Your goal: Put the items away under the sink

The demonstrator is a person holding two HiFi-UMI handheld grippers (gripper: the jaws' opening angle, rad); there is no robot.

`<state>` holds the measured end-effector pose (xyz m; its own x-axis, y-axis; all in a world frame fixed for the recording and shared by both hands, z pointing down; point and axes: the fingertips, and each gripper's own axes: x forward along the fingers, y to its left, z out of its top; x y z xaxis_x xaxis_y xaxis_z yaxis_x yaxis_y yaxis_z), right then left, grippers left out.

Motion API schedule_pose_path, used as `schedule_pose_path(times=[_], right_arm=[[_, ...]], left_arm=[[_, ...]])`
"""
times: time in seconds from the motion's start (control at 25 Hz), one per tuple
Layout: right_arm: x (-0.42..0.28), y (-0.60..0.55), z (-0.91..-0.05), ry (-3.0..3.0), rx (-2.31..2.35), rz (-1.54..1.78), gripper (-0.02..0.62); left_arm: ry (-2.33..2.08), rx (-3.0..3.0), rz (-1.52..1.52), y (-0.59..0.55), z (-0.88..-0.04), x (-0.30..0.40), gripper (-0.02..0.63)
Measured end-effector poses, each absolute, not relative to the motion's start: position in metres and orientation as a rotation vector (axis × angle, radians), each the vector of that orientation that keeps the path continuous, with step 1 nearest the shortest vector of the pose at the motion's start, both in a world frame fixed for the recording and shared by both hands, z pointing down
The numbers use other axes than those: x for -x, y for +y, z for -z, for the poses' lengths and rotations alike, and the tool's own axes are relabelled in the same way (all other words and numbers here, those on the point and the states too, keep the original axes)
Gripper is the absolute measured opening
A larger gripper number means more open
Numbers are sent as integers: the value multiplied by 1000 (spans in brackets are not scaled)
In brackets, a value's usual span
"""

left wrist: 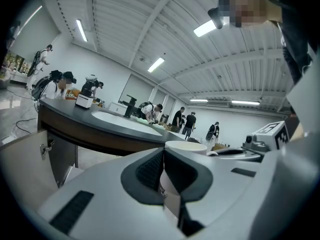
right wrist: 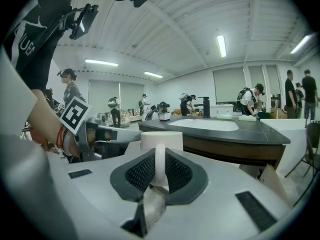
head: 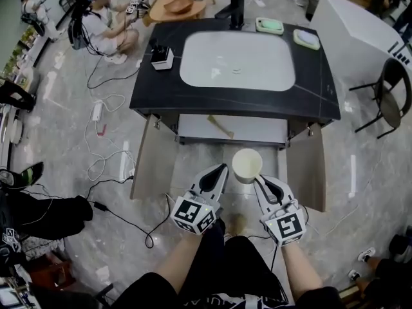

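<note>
Both bare forearms reach out side by side, close together. Left gripper (head: pixel 221 170): jaws pressed shut, nothing between them, its tip angled in toward its partner. Right gripper (head: pixel 259 182): jaws nipped on the handle of a mug (head: pixel 247 165), holding it upright just ahead. Both marker cubes face up at the wrists.

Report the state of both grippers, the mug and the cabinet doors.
Mug: upright, carried by its handle.
Right gripper: shut on the mug's handle.
Left gripper: shut, empty.
Left cabinet door: open.
Right cabinet door: open.
</note>
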<state>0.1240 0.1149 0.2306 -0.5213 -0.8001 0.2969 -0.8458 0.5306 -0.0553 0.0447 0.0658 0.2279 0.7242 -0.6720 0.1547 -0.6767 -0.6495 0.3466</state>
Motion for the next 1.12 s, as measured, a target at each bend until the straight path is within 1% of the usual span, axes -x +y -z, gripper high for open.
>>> schedule_pose_path(times=[0.24,0.52,0.68,1.12], right_arm=[[-126,109,-267,-2536,-1399,-330,55],[-131,67,-331,-2572,-1428,-319,55],[-145,35,-391,-2605,-1497,-256,55],[-172,-27,-606,-2627,-1683,-98,55]], left_arm=[[-998,-2551,-58,58,-269,-50,8],[-951,-2591,-38,13,-339,-66,8],[-908,-2655,1,-20,-399,-81,8],[-856,-2784,171,-74,-596,-112,8]])
